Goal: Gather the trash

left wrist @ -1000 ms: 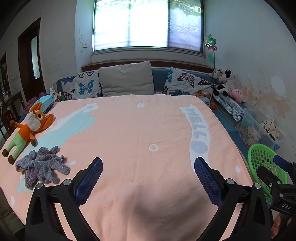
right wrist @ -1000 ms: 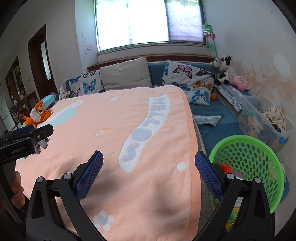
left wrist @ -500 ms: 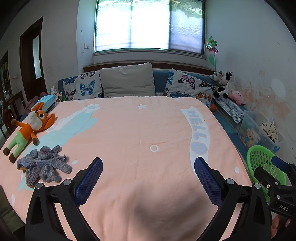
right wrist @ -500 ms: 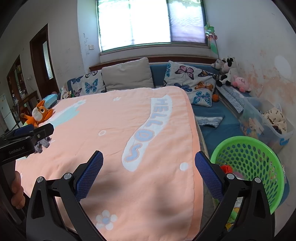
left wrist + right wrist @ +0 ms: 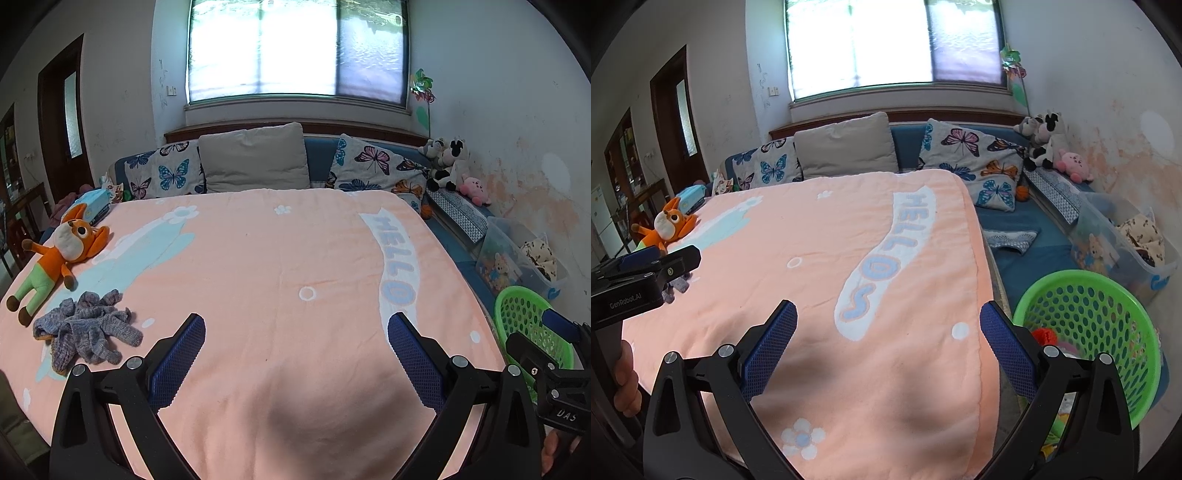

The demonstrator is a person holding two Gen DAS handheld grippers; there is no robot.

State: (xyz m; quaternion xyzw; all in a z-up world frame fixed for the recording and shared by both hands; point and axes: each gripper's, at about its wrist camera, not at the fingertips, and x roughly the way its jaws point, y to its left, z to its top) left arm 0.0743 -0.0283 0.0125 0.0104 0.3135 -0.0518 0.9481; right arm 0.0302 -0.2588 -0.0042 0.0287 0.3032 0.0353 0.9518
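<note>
1. The left tongs (image 5: 295, 354) hang above the near part of the bed, spread wide, with nothing between the blue pads (image 5: 177, 360).
2. The right tongs (image 5: 888, 350) are likewise released and empty, poised over the bed's near right edge; the right pad lies in front of the rim of the green basket (image 5: 1108, 295).
3. The bed is covered by a peach blanket (image 5: 258, 258) with pale blue patches, white flowers and the word "HELLO" (image 5: 397, 258) along its right side.
4. A crumpled heap of grey-blue knitted fabric (image 5: 85, 328) lies on the blanket near the left edge, left of the left tongs and apart from them. Whether this is the trash to be collected cannot be told.
5. Just beyond the heap lies an orange plush fox (image 5: 59, 258) with green legs, its head toward the pillows.
6. The green basket stands on the floor beside the bed's right edge; inside it show a red item (image 5: 1045, 336) and other colourful bits too blurred to name.
7. At the head of the bed lean a plain beige pillow (image 5: 255, 158) and butterfly-print pillows (image 5: 373, 166) on both sides of it.
8. A clear storage bin (image 5: 1123, 247) sits beyond the basket against the right wall, and plush toys (image 5: 448, 162) are grouped in the far right corner.
9. In the right wrist view a hand (image 5: 626, 380) grips the handle of the left tool at the left edge.
</note>
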